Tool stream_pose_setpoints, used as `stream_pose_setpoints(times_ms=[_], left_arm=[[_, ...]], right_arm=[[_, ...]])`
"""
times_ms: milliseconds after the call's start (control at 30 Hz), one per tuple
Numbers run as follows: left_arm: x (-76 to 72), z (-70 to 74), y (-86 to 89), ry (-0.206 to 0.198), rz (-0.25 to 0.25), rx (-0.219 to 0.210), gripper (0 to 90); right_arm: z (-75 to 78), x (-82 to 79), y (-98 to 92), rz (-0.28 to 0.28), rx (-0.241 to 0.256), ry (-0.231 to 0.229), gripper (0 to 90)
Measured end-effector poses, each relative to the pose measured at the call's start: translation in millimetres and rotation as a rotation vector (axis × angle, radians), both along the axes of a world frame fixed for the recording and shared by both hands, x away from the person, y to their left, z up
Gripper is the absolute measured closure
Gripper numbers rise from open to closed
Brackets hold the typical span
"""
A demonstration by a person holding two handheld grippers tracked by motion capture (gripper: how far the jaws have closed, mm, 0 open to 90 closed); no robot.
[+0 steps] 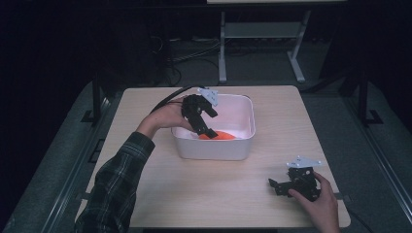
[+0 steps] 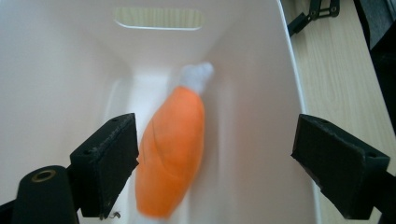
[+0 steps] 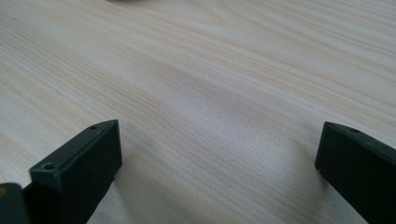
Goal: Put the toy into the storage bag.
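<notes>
An orange carrot-shaped soft toy [image 2: 173, 147] with a pale tip lies on the floor of a white plastic tub [image 1: 240, 148]; it is blurred in the left gripper view and peeks out orange [image 1: 219, 135] in the high view. My left gripper [image 1: 208, 131] reaches down into the tub over its left rim, jaws wide open above the toy [image 2: 215, 170], holding nothing. My right gripper [image 1: 273, 184] rests low over the table near the front right corner, open [image 3: 217, 172], with bare wood between its jaws.
The light wooden table [image 1: 194, 184] carries the tub at its middle back. The tub has a slot handle [image 2: 159, 17] in its far wall. A desk frame [image 1: 262, 34] and cables stand on the dark floor beyond.
</notes>
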State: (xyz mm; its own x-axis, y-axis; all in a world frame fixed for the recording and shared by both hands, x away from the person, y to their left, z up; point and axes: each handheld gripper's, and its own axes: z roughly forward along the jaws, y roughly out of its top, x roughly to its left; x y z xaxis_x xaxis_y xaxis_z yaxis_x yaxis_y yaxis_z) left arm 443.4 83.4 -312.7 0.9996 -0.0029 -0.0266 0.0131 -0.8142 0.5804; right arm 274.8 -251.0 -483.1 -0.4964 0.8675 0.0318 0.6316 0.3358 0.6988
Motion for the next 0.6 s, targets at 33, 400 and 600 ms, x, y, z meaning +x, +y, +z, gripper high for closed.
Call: stream_pose_setpoints(times_ms=[33,400,600], left_arm=[[-0.6,2.2,1.8,-0.004,0.013,-0.005,13.8],[-12.3,20.7,21.7,-0.042,0.130,-0.053,13.9],[-21.1,21.7,37.0,-0.069,0.231,-0.090,13.9]], right_arm=[[0.0,0.0,0.0,0.000,0.000,0.000,0.0],[0.0,0.1,0.0,0.000,0.000,-0.001,0.0],[-0.1,0.0,-0.1,0.001,-0.001,-0.001,0.0]])
